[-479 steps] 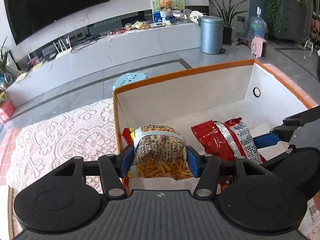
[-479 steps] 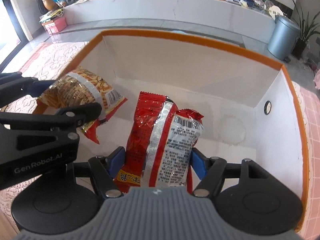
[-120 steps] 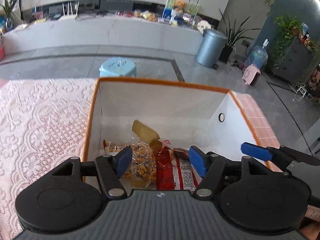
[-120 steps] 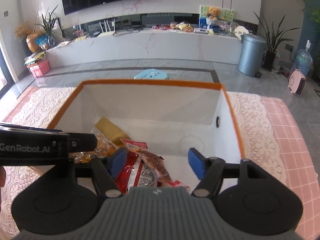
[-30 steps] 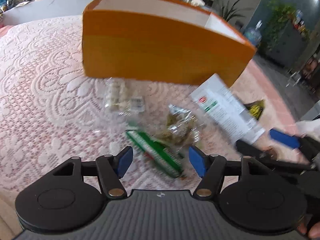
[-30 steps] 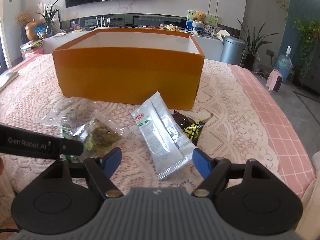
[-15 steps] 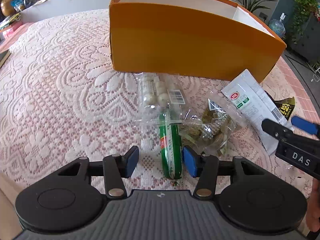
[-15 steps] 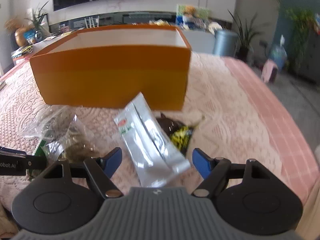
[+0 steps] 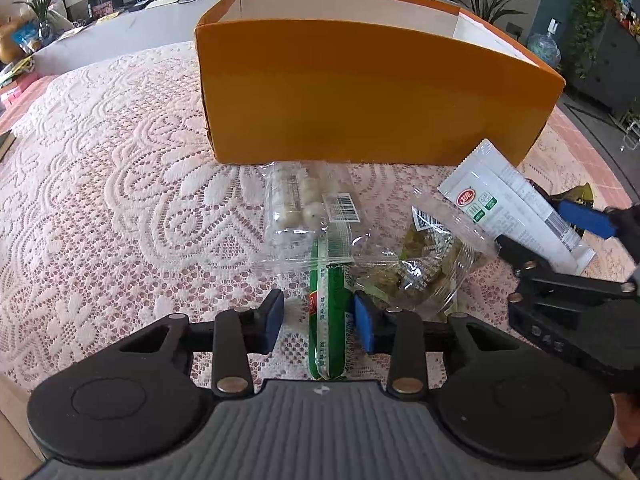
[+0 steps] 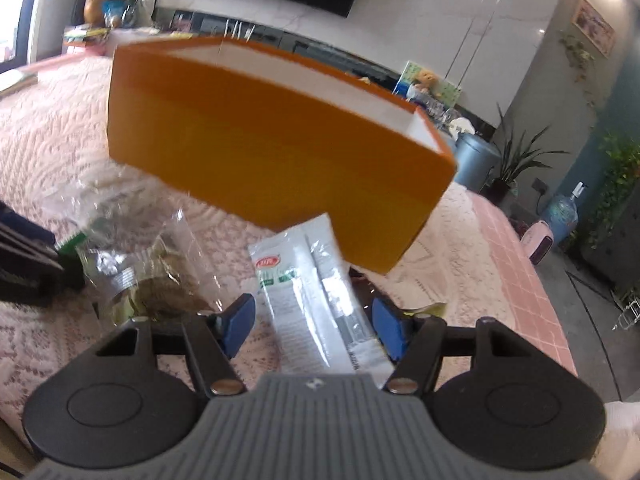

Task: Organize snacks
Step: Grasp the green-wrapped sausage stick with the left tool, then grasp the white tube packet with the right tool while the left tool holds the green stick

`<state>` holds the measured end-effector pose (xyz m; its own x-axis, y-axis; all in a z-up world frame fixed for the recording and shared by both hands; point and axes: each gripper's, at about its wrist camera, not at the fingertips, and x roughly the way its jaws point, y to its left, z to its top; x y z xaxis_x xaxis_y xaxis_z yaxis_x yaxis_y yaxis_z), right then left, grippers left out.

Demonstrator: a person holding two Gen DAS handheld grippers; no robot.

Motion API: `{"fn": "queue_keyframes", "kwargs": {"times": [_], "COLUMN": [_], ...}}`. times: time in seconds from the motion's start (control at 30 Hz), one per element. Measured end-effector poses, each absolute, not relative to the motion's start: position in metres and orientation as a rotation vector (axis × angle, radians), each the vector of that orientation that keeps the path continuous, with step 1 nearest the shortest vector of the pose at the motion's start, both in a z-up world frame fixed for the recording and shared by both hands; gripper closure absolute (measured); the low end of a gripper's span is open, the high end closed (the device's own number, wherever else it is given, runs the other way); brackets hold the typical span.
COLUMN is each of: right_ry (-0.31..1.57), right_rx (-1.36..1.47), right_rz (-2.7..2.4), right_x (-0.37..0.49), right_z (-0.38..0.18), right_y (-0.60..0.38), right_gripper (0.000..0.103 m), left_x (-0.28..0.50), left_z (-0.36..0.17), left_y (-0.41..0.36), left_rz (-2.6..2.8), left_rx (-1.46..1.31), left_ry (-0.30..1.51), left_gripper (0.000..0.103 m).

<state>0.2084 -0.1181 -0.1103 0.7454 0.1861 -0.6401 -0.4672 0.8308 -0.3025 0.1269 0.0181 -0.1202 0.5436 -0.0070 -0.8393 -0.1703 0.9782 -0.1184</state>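
Observation:
A slim green packet [image 9: 329, 320] lies on the lace cloth between the pads of my left gripper [image 9: 319, 320]. Its jaws are closing; the right pad is at the packet's edge and a gap remains on the left. A long white packet [image 10: 312, 300] lies between the pads of my right gripper [image 10: 314, 326], whose jaws are closing too, with a gap on the left side. In the left wrist view the right gripper [image 9: 556, 236] straddles that white packet [image 9: 504, 200]. The open orange box [image 9: 376, 92] stands just behind the snacks.
A clear bag of white balls [image 9: 300, 200] and a clear bag of green-brown pieces [image 9: 424, 276] overlap the green packet. A dark packet with yellow print [image 10: 424, 310] lies under the white one. The lace cloth [image 9: 120, 200] stretches away to the left.
The left jaws have narrowed around the green packet. The right gripper has dropped closer to the white packet and rolled, so the box now looks tilted; its jaws have narrowed a little.

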Motion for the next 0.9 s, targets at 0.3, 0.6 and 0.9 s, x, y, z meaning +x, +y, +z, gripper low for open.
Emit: {"fn": "queue_keyframes", "kwargs": {"times": [0.3, 0.6, 0.9], "right_ry": [0.704, 0.699, 0.711], "right_rx": [-0.409, -0.364, -0.207], "right_rz": [0.373, 0.367, 0.407], "right_x": [0.229, 0.215, 0.194], "right_z": [-0.118, -0.109, -0.08], "right_y": [-0.12, -0.124, -0.139], "right_gripper": [0.04, 0.051, 0.053], "left_x": [0.127, 0.119, 0.098], "left_z": [-0.121, -0.116, -0.105], "left_y": [0.015, 0.022, 0.029], "left_rz": [0.096, 0.104, 0.058], "left_rx": [-0.177, -0.215, -0.297], "left_ry": [0.989, 0.986, 0.977], "left_gripper": [0.062, 0.076, 0.079]}}
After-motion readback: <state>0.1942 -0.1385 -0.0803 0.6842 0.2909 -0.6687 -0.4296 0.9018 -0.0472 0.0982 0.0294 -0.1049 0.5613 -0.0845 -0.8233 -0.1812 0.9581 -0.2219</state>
